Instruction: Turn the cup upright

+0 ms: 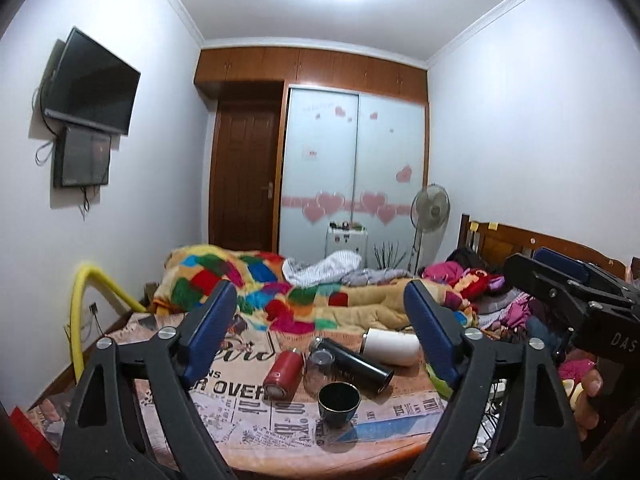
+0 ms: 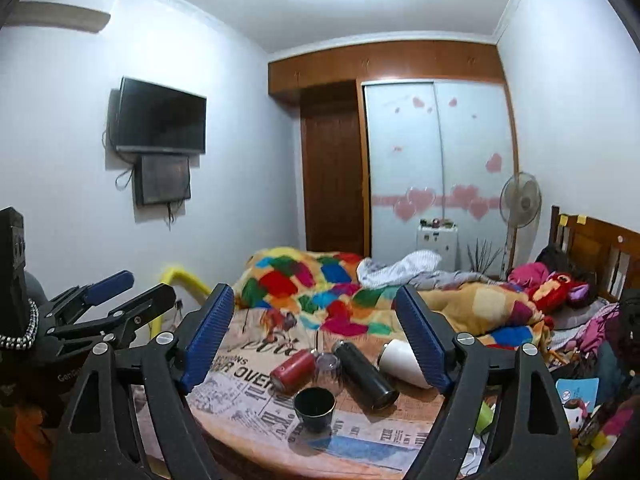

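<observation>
Bedroom table (image 1: 248, 412): dark cup (image 1: 339, 403) upright, bottles lying behind; left gripper (image 1: 320, 312), right gripper (image 2: 316, 316) both spread, seemingly holding nothing.

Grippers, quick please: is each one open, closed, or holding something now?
Left gripper: open, holding nothing.
Right gripper: open, holding nothing.
</observation>
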Available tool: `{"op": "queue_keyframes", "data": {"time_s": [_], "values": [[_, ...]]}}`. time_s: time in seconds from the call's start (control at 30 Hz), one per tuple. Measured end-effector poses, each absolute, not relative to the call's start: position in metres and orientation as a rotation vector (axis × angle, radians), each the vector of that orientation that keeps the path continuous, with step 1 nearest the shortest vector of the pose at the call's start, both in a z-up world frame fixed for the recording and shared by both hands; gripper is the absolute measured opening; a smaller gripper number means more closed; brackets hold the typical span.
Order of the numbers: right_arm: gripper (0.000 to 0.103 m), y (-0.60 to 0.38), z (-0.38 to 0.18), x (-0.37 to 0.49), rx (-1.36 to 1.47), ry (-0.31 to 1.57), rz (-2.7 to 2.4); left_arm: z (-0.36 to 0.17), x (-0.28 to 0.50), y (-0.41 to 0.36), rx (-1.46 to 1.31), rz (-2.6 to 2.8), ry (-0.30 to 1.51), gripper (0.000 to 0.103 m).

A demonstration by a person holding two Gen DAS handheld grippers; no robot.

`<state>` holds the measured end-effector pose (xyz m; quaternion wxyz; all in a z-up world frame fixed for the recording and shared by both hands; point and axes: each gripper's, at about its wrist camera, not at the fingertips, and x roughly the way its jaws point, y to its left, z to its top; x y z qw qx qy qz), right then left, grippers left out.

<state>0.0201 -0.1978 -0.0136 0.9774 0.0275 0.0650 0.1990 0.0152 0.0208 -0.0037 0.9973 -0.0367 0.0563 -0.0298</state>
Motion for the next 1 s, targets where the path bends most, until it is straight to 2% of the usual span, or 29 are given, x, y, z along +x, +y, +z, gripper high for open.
{"op": "queue_keyframes", "data": {"time_s": [0.1, 0.23, 1.0], "values": [[0.092, -0.196, -0.018, 0.018, 0.053, 0.119, 0.382, -0.005, 0.003, 0.019, -0.067, -0.025, 0.085, 0.096], [0.103, -0.196, -0.021, 0.014, 0.045, 0.115, 0.35, -0.007, -0.003, 0.017, -0.056, 0.014, 0.083, 0.099], [0.103, -0.209, -0.03, 0.001, 0.056, 0.163, 0.356, -0.012, -0.007, 0.013, -0.043, 0.034, 0.107, 0.102]]}}
